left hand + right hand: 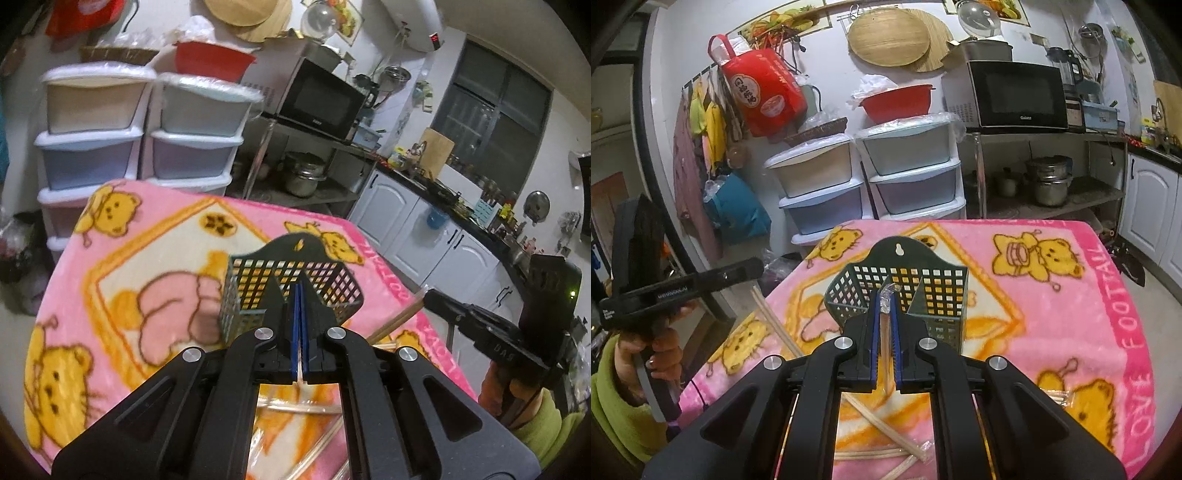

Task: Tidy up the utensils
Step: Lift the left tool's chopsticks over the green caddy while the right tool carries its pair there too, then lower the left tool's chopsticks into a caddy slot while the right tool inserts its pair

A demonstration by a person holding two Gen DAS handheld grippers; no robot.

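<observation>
A dark green mesh utensil holder (pixel 291 288) (pixel 905 291) stands on the pink bear blanket (pixel 122 280) (pixel 1052 325). My left gripper (pixel 300 291) is shut on a thin wrapped chopstick pair (pixel 302 380), just before the holder's near wall. My right gripper (pixel 885 299) is shut on a plastic-wrapped chopstick pair (pixel 885 332), its tip over the holder's front rim. Several more wrapped chopsticks (pixel 886 428) (pixel 295 410) lie on the blanket under both grippers. The right gripper also shows in the left wrist view at the right (pixel 480 314).
Stacked plastic drawers (pixel 871 173) (pixel 140 140) stand behind the table. A metal rack with a microwave (pixel 1019 96) and pots is to the right, white cabinets (pixel 417 225) beyond. The left hand and its gripper handle (pixel 665 291) are at the left.
</observation>
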